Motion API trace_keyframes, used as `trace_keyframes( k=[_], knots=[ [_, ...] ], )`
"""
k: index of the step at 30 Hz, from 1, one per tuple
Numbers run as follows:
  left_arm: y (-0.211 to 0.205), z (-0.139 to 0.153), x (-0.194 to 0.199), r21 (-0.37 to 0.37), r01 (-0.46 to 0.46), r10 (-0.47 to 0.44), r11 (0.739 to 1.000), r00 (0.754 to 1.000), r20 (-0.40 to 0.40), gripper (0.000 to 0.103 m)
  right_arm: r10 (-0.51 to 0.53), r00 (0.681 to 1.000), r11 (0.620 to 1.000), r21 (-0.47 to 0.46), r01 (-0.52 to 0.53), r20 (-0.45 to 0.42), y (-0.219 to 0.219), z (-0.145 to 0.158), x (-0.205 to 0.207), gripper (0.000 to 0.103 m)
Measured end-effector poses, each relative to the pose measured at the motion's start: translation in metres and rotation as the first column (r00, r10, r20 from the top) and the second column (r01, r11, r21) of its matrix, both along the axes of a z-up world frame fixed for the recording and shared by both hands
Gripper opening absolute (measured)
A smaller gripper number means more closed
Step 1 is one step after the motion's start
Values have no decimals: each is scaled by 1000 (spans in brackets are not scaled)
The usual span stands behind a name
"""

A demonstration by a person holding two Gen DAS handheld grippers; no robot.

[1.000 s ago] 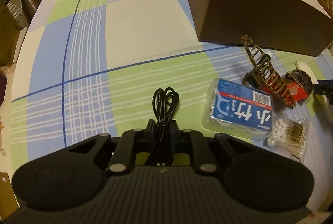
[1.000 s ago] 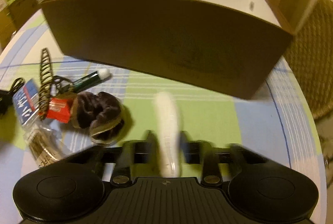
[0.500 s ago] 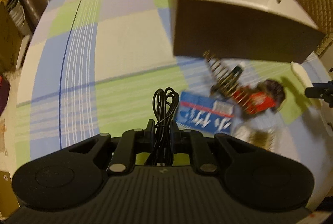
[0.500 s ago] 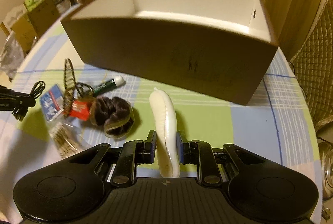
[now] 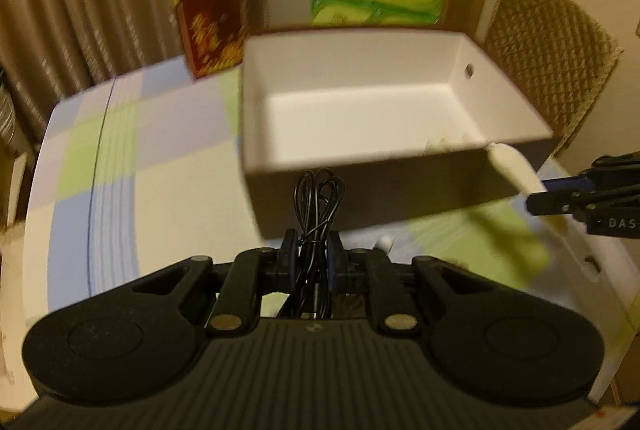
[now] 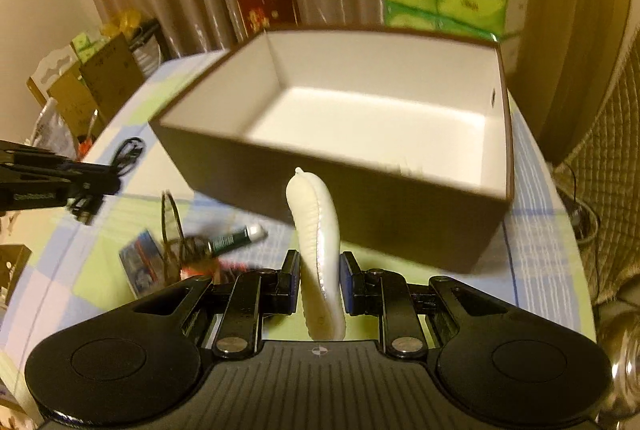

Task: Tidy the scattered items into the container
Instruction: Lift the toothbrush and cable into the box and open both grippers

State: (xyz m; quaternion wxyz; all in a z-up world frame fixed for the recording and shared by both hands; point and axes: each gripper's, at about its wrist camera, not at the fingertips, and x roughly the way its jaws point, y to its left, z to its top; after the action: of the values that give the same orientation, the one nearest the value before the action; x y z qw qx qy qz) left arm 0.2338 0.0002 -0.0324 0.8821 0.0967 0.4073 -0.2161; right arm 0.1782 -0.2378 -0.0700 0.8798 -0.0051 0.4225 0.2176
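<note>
The coiled black cable (image 5: 316,214) sits clamped between the pads of the left gripper (image 5: 314,254), its looped end pointing forward and up toward the near wall of the brown cardboard box with a white inside (image 5: 360,134); its long axis runs along the gripper's fingers. A second ago this bundle was low over the checked blue-and-green tablecloth (image 5: 120,166) beside the clutter; now it is lifted, and the left view looks over the box rim into the bare interior.

The white ribbed oblong piece, perhaps a hair clip (image 6: 318,250), is pinched about its middle by the right gripper (image 6: 319,278). Its long axis likewise runs forward, with the narrow tip raised toward the box's front wall. It too has come up off the cloth over the last second.

Both items appear to be mid-carry, short of the opening and not yet over it; the next move is probably forward past the near wall before release.

Left on the cloth are a green tube with a white cap (image 6: 236,236), a blue-labelled packet (image 6: 142,264) and a wire hair comb (image 6: 170,226), blurred.
</note>
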Motion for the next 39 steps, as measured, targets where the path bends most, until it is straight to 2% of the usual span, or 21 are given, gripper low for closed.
trace_keyframes(
  k=[9,15,20,26,27,28,32,39],
  knots=[
    [-53,31,50,-54,83,-78,995,993,85,11,5,995,999,44,-9,96,6,42,49,18],
    [-77,35,89,-63,104,-98,993,992,82,11,-34,995,997,72,27,98,7,49,102,18],
    [-90,27,126,-68,92,-89,993,995,51,11,-50,996,996,83,44,73,15,42,148,18],
    [-98,-8,156,-33,59,-60,998,998,-30,11,-65,997,995,77,67,-30,18,13,187,17],
    [-98,-16,159,-33,54,-55,998,997,-47,11,-67,996,995,76,71,-55,18,6,190,12],
    [-98,-23,162,-34,46,-48,998,997,-68,11,-65,994,994,77,71,-82,18,-2,192,1],
    [-101,-42,173,-17,26,-27,1000,993,-112,11,-63,983,996,48,72,-171,20,-27,204,0],
    [-112,-62,191,11,10,-8,1000,983,-181,11,-80,964,997,-12,80,-252,17,-49,216,0]
  ],
)
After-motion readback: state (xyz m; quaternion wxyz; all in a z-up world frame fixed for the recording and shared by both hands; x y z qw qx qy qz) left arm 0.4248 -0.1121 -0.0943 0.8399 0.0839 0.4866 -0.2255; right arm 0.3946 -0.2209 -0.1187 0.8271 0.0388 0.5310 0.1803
